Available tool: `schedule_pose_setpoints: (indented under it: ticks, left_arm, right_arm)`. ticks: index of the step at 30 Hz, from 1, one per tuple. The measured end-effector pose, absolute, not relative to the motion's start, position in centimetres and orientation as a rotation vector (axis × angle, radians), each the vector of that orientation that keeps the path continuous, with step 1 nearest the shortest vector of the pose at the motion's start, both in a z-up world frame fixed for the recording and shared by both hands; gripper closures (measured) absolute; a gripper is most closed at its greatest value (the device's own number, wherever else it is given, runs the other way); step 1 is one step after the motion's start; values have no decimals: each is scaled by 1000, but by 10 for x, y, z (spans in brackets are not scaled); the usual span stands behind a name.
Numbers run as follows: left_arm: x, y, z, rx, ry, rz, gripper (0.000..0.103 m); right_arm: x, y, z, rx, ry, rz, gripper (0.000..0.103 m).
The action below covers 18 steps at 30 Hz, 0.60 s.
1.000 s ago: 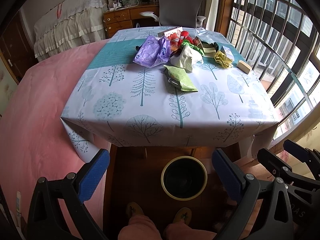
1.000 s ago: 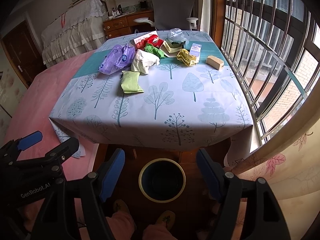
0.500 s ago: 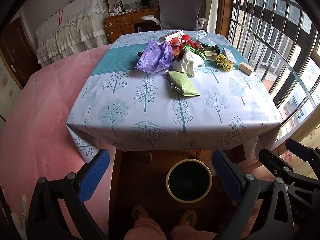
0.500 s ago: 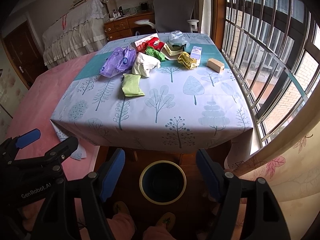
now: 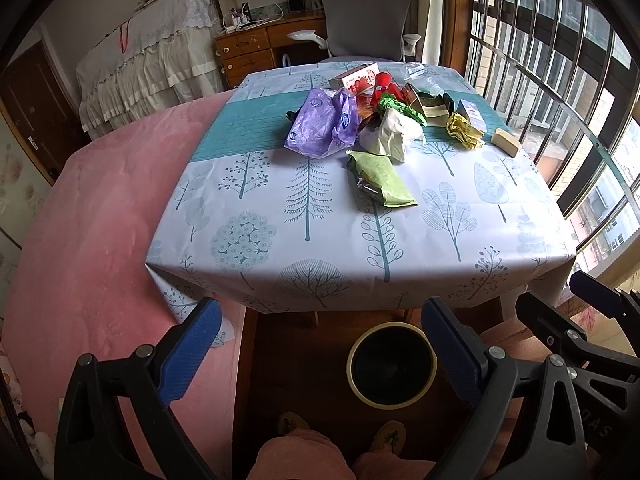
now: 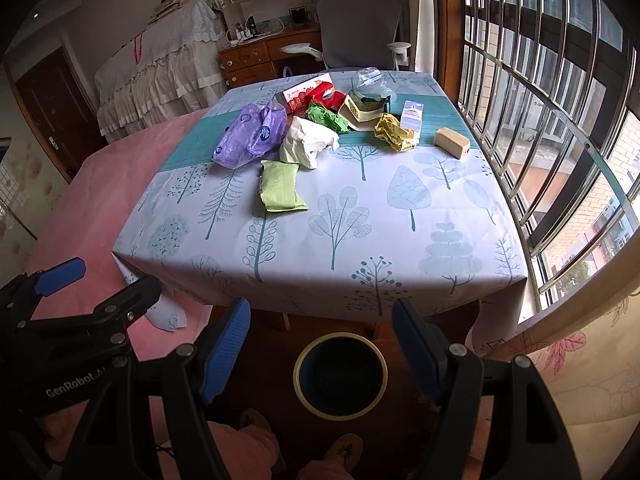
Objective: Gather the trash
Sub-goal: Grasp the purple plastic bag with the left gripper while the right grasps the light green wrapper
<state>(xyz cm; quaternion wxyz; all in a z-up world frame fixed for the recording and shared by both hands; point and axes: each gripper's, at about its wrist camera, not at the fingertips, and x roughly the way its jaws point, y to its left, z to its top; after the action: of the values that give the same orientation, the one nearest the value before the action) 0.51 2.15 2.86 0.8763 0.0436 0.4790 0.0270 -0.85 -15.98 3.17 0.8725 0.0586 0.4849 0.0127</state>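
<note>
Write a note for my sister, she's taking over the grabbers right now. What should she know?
Left hand-held gripper: open, holding nothing, low before the table.
Right hand-held gripper: open, holding nothing, beside it.
Bin: on the floor under the near table edge; looks empty.
Trash: all on the table's far half. Green packet lies nearest; purple bag, white wrapper and the rest behind.
Done: nothing binned.
Left: everything.
</note>
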Motion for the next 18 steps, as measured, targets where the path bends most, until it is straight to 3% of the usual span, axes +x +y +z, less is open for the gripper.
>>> schedule_pose_setpoints:
  ticks: [9, 12, 18]
  left_arm:
    - [53, 49, 28, 81, 991, 39, 6]
    - [84, 66, 25, 68, 1005, 28, 6]
    - [160, 107, 17, 48, 1044, -14, 6]
  right_arm:
    - [41, -139, 24, 117, 1009, 50, 29]
    - [67, -132, 18, 132, 1026, 41, 36]
    - [126, -122, 0, 198, 1080, -18, 37]
